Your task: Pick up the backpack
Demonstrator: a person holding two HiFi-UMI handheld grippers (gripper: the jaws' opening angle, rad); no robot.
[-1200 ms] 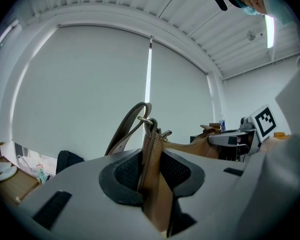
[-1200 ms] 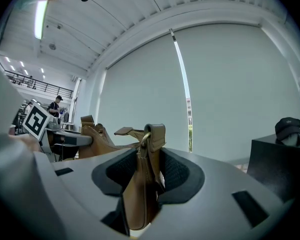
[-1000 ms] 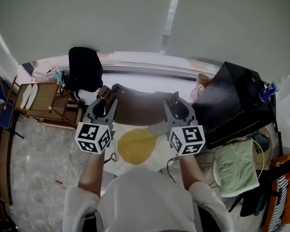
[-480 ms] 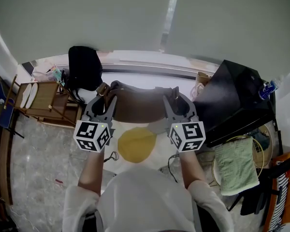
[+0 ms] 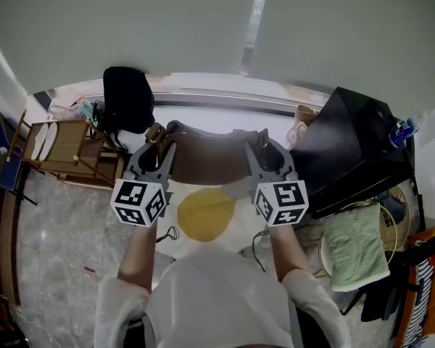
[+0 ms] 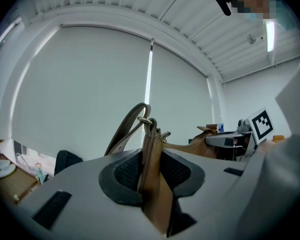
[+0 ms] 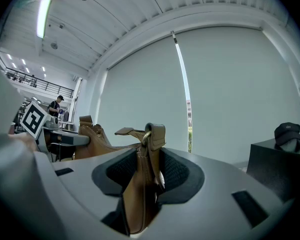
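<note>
Fingers (image 6: 124,178) of the left gripper (image 5: 158,143) are closed on brown leather at the left end of the backpack (image 5: 203,159), just below a strap ring (image 6: 146,122). The leather fills the gap, with a pad pressed on each face. The right gripper (image 5: 265,145) does the same: its fingers (image 7: 176,176) are clamped on the right end, and a strap loop (image 7: 155,134) stands above them.

Both grippers point level, away from the person, side by side and apart. The backpack is slung between them with its long axis left to right, crosswise to both sets of fingers. Neither hand is nearer, since each has its own end.

Judgement: the pick-up looks done or nearly so. No view shows the underside, so I cannot tell whether it is clear of all support. Any carry would need both hands moving together at the same spacing. Drawn apart, the leather could slip out of one pinch; brought closer, the body would sag.

Surface: no bench shows under it. Pale marble floor (image 5: 58,223) lies below, and a yellow disc (image 5: 205,216) sits on the near side of the backpack, between the forearms. A white sill (image 5: 225,107) runs along the far side under grey blinds (image 5: 130,27).

Room:
- Black bag (image 5: 127,101) at far left.
- Wooden rack (image 5: 65,151) to the left.
- Black case (image 5: 351,154) to the right, close beside the right gripper.
- Green towel (image 5: 355,249) at near right.
</note>
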